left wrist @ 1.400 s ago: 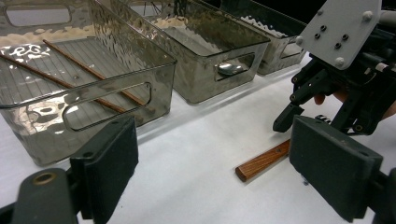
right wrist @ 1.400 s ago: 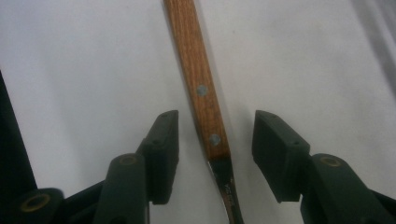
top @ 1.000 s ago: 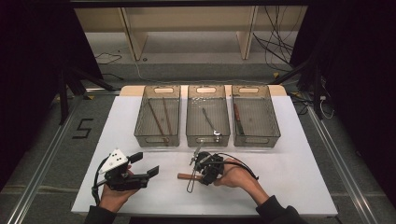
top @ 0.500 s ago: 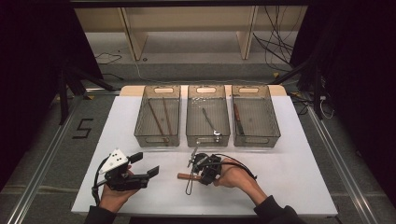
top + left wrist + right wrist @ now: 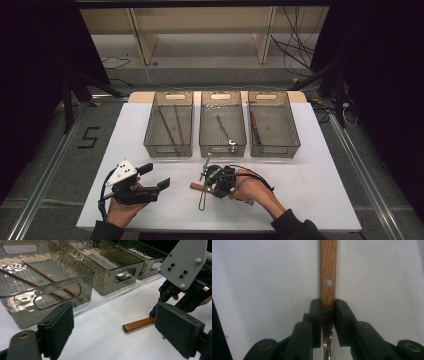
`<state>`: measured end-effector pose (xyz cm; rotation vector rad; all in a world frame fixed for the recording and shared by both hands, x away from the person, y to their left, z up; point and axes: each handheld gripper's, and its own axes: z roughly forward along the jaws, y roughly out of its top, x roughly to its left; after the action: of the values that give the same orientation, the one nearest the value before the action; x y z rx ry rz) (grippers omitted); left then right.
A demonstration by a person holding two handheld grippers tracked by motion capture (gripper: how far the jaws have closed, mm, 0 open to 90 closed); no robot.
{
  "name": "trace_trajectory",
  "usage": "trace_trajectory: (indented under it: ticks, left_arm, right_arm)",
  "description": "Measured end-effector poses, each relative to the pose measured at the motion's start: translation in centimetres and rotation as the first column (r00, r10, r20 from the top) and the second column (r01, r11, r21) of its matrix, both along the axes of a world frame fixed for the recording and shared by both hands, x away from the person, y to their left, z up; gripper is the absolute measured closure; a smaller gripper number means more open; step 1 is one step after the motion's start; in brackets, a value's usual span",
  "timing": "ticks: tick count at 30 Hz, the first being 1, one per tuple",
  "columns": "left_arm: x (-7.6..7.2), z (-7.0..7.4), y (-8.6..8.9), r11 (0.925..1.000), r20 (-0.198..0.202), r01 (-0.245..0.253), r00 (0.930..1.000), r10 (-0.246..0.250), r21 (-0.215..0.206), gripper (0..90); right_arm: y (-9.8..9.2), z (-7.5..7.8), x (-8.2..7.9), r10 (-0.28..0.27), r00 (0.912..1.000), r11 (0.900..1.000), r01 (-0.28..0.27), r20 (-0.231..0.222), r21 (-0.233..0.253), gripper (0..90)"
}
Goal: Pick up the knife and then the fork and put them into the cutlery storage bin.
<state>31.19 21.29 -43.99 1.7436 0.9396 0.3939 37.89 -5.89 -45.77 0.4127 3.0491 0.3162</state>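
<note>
On the near middle of the desk, the right gripper has its fingers clamped on a wooden-handled utensil, gripping the handle where wood meets metal. In the high view the utensil lies flat on the desk, near the middle bin, handle end pointing left. The left gripper sits well apart at the near left, fingers spread wide and holding nothing. Three bins stand in a far row: the left bin holds two sticks, the right bin a similar wooden-handled piece. Judgement: the lift is the step in hand. It should go straight up, grip kept firm and level, since the hold is off-centre and the handle could pivot. Destination is likely the right bin.
</note>
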Motion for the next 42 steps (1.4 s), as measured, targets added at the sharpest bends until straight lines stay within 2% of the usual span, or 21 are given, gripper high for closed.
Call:
trace_trajectory:
  ticks: [3, 8, 16, 17, 20, 21, 22, 27, 31, 42]
  left_arm:
    - [0.0, 0.0, 0.1, 1.0000, 0.002, -0.001, 1.0000, 0.001, -0.002, 15.6]
    - [0.0, 0.0, 0.1, 1.0000, 0.003, -0.001, 1.0000, 0.001, -0.002, 15.6]
    - [0.0, 0.0, 0.1, 1.0000, 0.000, -0.002, 1.0000, 0.002, -0.002, 15.5]
    - [0.0, 0.0, 0.1, 1.0000, 0.001, -0.002, 1.0000, 0.002, -0.002, 15.6]
    - [0.0, 0.0, 0.1, 1.0000, 0.001, -0.002, 1.0000, 0.002, -0.003, 15.6]
    - [0.0, 0.0, 0.1, 1.0000, 0.000, -0.002, 1.0000, 0.002, -0.003, 15.6]
    - [0.0, 0.0, 0.1, 1.0000, -0.001, -0.002, 1.0000, 0.002, -0.003, 15.6]
    - [0.0, 0.0, 0.1, 1.0000, 0.000, -0.003, 1.0000, 0.003, -0.004, 15.6]
    - [0.0, 0.0, 0.1, 1.0000, -0.001, -0.003, 1.0000, 0.003, -0.003, 15.6]
    - [0.0, 0.0, 0.1, 1.0000, 0.000, -0.004, 1.0000, 0.004, -0.004, 15.6]
  right_arm:
    - [-0.2, 0.0, 0.2, -0.009, 0.9999, 1.000, 0.009, -0.014, 0.009, 77.7]
    - [-0.6, 0.2, 0.4, -0.021, 0.9997, 1.000, 0.021, -0.010, 0.020, 77.7]
    - [-1.8, 1.2, 1.1, -0.056, 0.9982, 0.995, 0.058, -0.024, 0.086, 77.7]
    - [-2.1, 1.2, 1.2, -0.067, 0.9975, 0.991, 0.069, -0.021, 0.111, 77.7]
    - [-2.7, 1.7, 1.6, -0.083, 0.9962, 0.987, 0.086, -0.026, 0.138, 77.7]
    - [-3.1, 1.9, 1.8, -0.093, 0.9952, 0.982, 0.097, -0.030, 0.164, 77.7]
    - [-3.3, 2.2, 1.9, -0.105, 0.9938, 0.981, 0.110, -0.037, 0.162, 77.7]
    - [-4.8, 3.2, 2.7, -0.158, 0.9856, 0.946, 0.169, -0.060, 0.276, 77.7]
    - [-5.4, 3.5, 3.0, -0.177, 0.9805, 0.926, 0.195, -0.084, 0.322, 77.8]
    - [-5.5, 3.2, 3.2, -0.181, 0.9802, 0.926, 0.197, -0.079, 0.321, 77.8]
